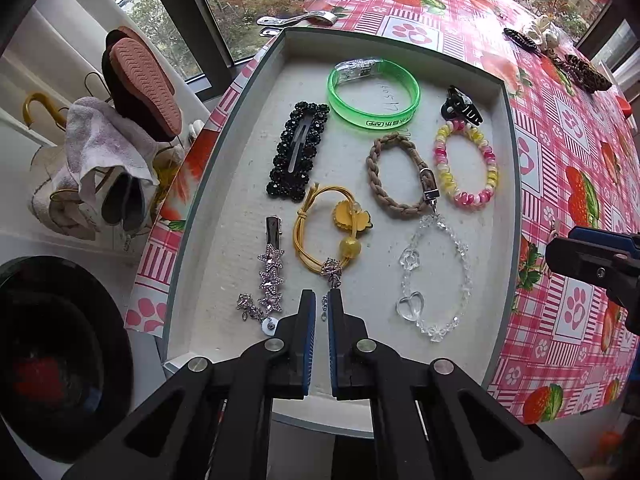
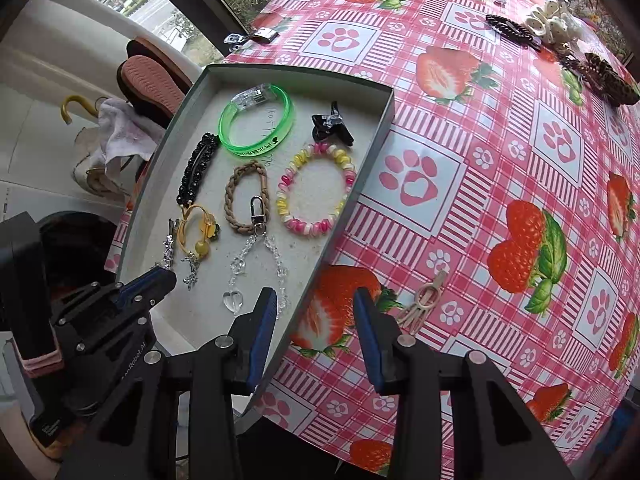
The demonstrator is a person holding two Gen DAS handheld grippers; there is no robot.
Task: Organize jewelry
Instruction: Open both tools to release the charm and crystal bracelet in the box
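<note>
A grey tray (image 1: 512, 168) holds several pieces: a green bangle (image 1: 374, 92), a black beaded clip (image 1: 298, 152), a brown braided bracelet (image 1: 396, 176), a pink-yellow bead bracelet (image 1: 466, 160), a clear crystal charm (image 1: 436, 276), a yellow hair tie (image 1: 332, 236), a star clip (image 1: 272, 272) and a black claw clip (image 1: 460, 106). My left gripper (image 1: 318, 312) hovers over the tray's near end, jaws nearly closed with a narrow gap, holding nothing. My right gripper (image 2: 316, 312) is open and empty above the tray's right edge (image 2: 360, 192). A beige hair tie (image 2: 424, 300) lies on the tablecloth just right of it.
More hair accessories lie at the table's far right: a dark beaded band (image 2: 512, 28), cream pieces (image 2: 552, 20) and a leopard clip (image 2: 612, 78). A metal clip (image 2: 252, 36) lies beyond the tray. A shoe rack with slippers (image 1: 140, 84) stands left of the table.
</note>
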